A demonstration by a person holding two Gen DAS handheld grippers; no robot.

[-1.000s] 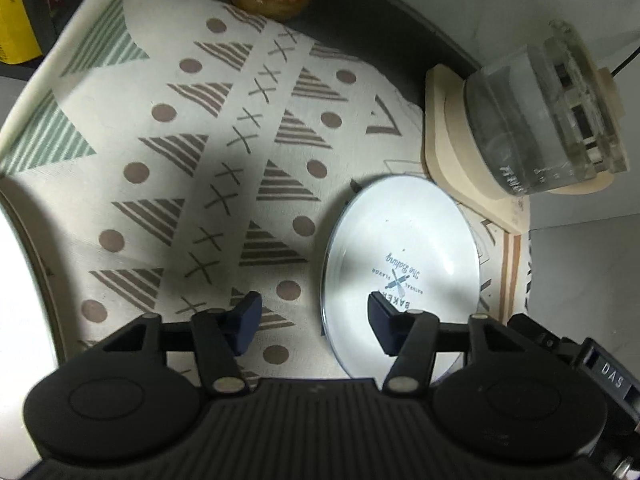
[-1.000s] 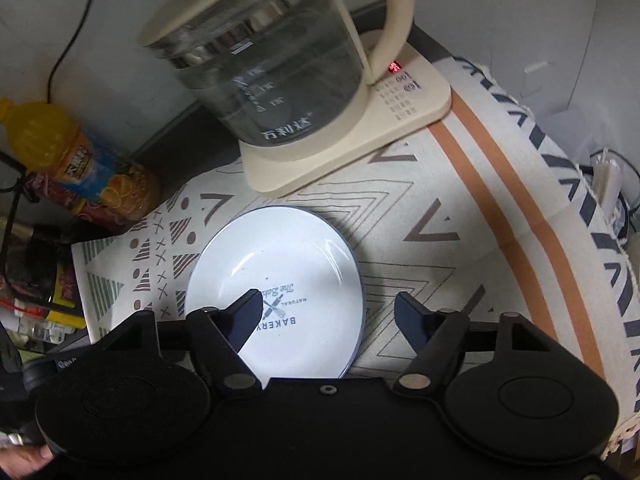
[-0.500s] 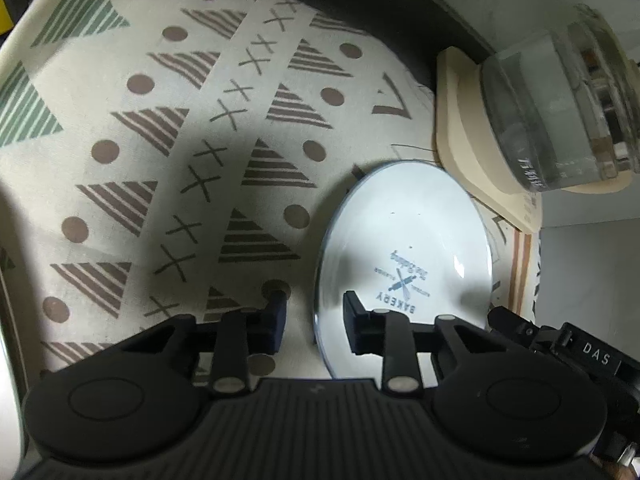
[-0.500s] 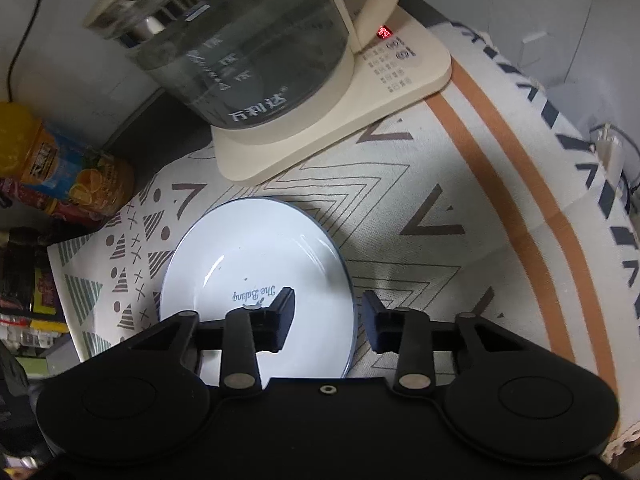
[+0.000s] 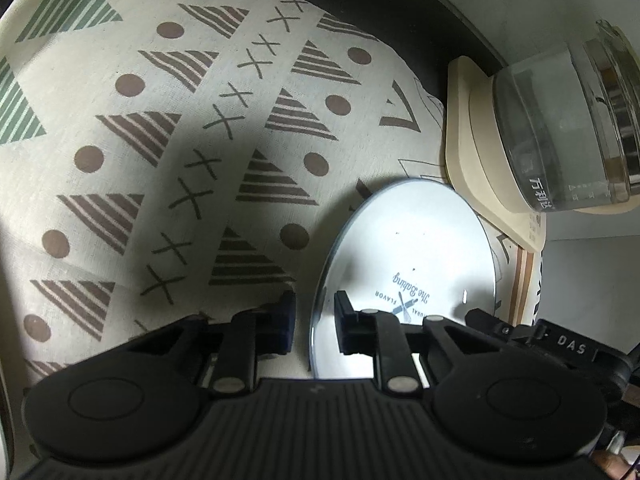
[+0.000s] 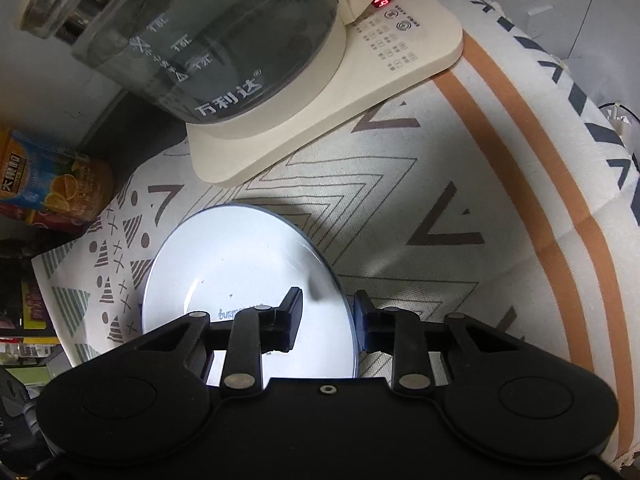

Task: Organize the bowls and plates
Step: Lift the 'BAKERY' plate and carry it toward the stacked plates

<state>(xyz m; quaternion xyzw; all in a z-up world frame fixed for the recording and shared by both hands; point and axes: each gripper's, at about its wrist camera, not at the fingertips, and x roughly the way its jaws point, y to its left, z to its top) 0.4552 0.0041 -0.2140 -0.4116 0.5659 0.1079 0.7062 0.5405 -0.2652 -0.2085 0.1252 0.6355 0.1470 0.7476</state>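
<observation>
Grippers: I had brought both down since a second ago, left gripper (image 5: pixel 315 320) and right gripper (image 6: pixel 329 319) each straddling an opposite rim of the plate (image 5: pixel 416 248), jaws closing, pads not yet pressing | plate: flat on the patterned cloth (image 5: pixel 168 168), near the desk's far edge, lift looked imminent | beyond: kettle (image 6: pixel 192 32) close behind.

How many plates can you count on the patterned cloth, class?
1. The white plate lies on the cloth, just in front of the kettle and its base. Anything under the tools' black bodies may be hidden.
</observation>
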